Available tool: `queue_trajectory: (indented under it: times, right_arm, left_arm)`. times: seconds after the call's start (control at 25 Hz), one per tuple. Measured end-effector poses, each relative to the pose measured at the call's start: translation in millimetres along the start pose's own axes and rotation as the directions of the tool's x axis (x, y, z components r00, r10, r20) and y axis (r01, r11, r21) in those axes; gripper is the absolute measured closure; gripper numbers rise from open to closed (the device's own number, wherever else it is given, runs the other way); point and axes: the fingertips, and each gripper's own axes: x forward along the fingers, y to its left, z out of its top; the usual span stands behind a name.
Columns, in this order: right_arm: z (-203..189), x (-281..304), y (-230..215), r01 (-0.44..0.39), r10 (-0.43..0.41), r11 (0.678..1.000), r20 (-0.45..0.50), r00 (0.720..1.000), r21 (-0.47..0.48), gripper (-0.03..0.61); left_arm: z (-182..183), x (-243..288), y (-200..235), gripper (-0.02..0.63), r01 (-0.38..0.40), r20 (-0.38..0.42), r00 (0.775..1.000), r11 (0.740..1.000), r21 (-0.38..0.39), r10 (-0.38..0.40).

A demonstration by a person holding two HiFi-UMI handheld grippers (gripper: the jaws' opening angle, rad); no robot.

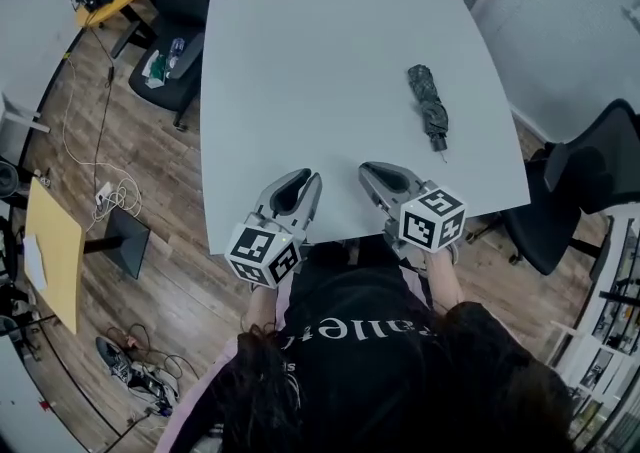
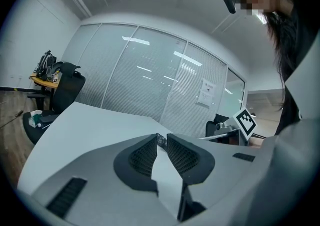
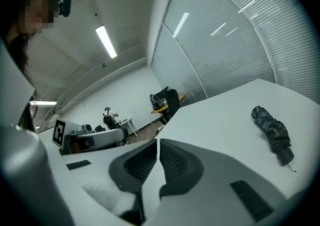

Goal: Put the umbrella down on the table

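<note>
A folded dark patterned umbrella (image 1: pixel 430 106) lies on the white table (image 1: pixel 320 61), toward its right edge, with nothing holding it. In the right gripper view the umbrella (image 3: pixel 272 132) rests on the tabletop far right of the jaws. Both grippers hover over the table's near edge, close to the person's body. My left gripper (image 1: pixel 313 181) is shut with nothing in it, and its tips (image 2: pixel 161 137) meet over bare tabletop. My right gripper (image 1: pixel 366 172) is also shut and empty (image 3: pixel 157 142), well short of the umbrella.
A black office chair (image 1: pixel 175 51) stands at the table's left side and another (image 1: pixel 590 176) at its right. A yellow board (image 1: pixel 50 251) and loose cables (image 1: pixel 110 191) lie on the wooden floor at left. Glass partition walls (image 2: pixel 150 80) stand beyond the table.
</note>
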Motion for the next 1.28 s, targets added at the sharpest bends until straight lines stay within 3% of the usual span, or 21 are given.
queue_trajectory:
  times: [0.36,1.28]
  right_arm:
    - [-12,4,16,0.022,-0.023,0.998,-0.019,1.0,-0.054,0.554]
    - [-9,-6,16,0.064,-0.066,0.996,-0.018,0.998,-0.068,0.557]
  left_arm:
    - [-2,-10,1,0.534,0.046,-0.011,0.999,0.999,0.019,-0.046]
    - [-3,-11,-2,0.534,0.084,-0.004,0.996,0.996,0.014,-0.084]
